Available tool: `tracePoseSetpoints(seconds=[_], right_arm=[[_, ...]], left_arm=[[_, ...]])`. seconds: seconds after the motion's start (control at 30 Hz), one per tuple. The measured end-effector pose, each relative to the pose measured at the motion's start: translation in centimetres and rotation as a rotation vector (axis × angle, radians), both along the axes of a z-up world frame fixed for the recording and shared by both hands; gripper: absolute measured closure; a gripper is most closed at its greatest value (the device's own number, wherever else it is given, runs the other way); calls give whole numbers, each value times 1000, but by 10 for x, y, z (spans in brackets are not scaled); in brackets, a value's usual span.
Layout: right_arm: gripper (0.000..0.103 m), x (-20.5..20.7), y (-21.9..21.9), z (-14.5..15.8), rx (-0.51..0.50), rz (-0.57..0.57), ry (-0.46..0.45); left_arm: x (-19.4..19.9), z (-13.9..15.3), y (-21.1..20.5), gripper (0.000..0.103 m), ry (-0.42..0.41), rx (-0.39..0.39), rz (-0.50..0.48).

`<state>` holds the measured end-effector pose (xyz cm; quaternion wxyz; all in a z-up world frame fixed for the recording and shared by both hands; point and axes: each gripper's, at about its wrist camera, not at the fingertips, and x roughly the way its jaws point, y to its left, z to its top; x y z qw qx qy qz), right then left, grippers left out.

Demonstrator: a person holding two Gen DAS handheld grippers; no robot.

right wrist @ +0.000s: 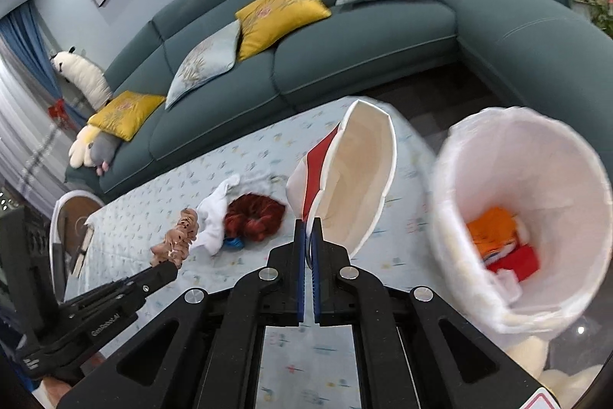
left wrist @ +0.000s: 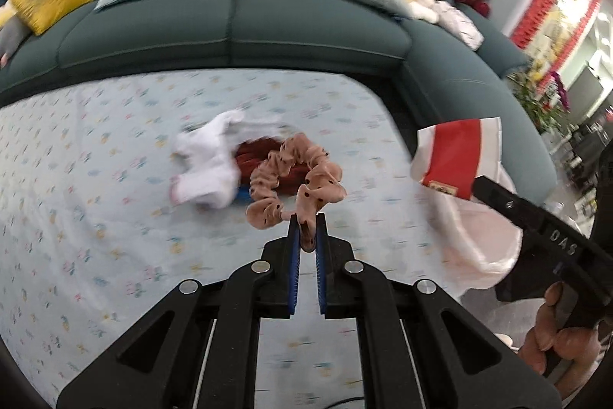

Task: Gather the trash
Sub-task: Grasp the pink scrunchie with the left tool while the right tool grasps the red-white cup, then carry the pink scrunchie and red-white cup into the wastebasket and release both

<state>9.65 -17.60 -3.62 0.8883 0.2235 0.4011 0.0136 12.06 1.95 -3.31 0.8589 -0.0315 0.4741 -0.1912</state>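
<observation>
My left gripper is shut on a pink dotted scrunchie, which hangs lifted above the table; from the right wrist view the scrunchie dangles off that gripper. My right gripper is shut on the rim of an empty red-and-white paper cup, held in the air beside the bin. In the left wrist view the cup sits at the tip of the right gripper. The white-lined trash bin stands just right of the cup and holds orange and red scraps.
A white sock, a dark red scrunchie and a small blue item lie together on the flowered tablecloth. A teal sofa with cushions runs behind the table. A person's hand grips the right tool.
</observation>
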Motion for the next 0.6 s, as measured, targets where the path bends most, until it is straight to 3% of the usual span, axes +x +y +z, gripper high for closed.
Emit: tracePoseSetpoints(seconds=[0.3, 0.6], right_arm=[[100, -39, -67, 17, -9, -120, -36], [100, -73, -121, 16, -14, -218, -41]], left_arm=[[-13, 26, -88, 96, -51, -15, -151], [-31, 24, -160, 96, -44, 3, -256]])
